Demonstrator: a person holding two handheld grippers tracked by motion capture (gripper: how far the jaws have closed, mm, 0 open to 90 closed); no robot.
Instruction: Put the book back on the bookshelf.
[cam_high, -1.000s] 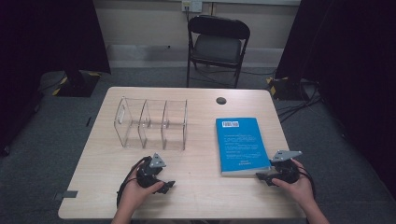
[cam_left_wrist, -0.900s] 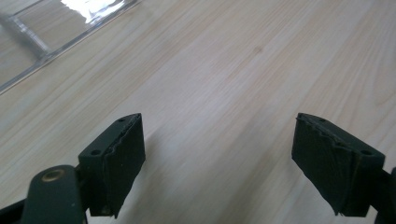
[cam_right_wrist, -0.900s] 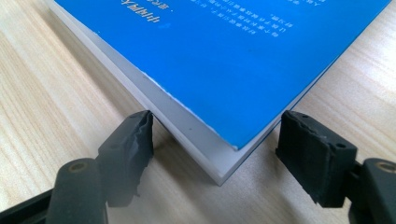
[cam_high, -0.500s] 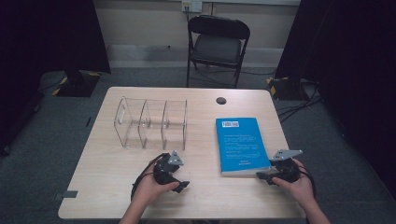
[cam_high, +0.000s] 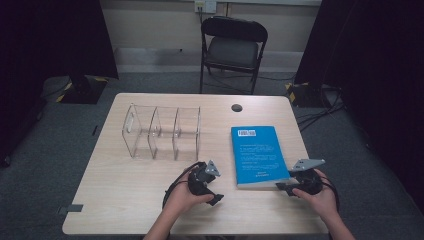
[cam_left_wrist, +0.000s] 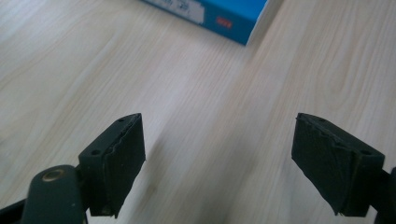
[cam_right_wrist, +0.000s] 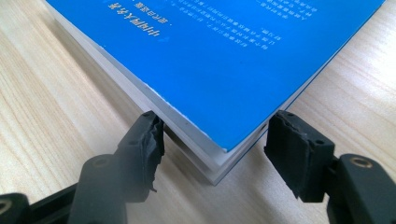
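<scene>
Your right gripper had been closing around the near corner of the blue book, which lay flat on the table; its pads were not yet pressing. The left gripper stood wide and empty. Pinching only that corner risked slippage.

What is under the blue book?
The blue book lies flat on the wooden table. Around its edges, bare wood shows. Whatever might be directly beneath is covered by the book, so that cannot be seen.

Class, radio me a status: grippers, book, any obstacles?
Left hand-held gripper open over bare table. Right hand-held gripper closing around book corner, not yet clamped. Nothing in the way.
</scene>
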